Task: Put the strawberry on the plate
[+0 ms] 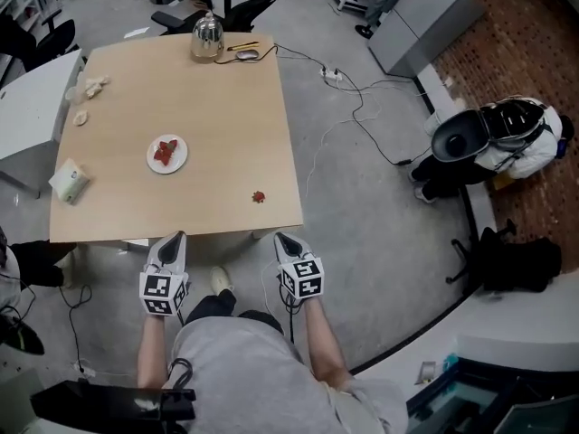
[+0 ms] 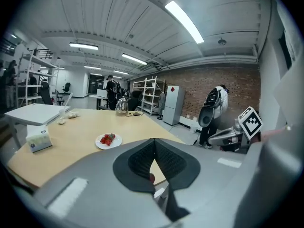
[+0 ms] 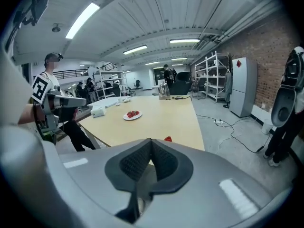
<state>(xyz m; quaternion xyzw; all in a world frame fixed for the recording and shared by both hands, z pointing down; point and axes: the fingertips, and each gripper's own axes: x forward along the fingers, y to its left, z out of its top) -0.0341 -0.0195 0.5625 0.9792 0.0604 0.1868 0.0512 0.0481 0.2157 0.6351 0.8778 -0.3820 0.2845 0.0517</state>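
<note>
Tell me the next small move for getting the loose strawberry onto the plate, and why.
Probably bring the right tool forward to the strawberry, opening it on the way. That tool is shut, empty and short of the table edge. The berry lies alone near that edge, closest to it, apart from the plate.

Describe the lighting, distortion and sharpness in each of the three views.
Head view: even overhead light, soft shadows, table sharp. Left gripper view: strong fisheye bend, dark corners, ceiling light strip blown out. Right gripper view: same fisheye bend and dark rim; strawberry small but distinct.
</note>
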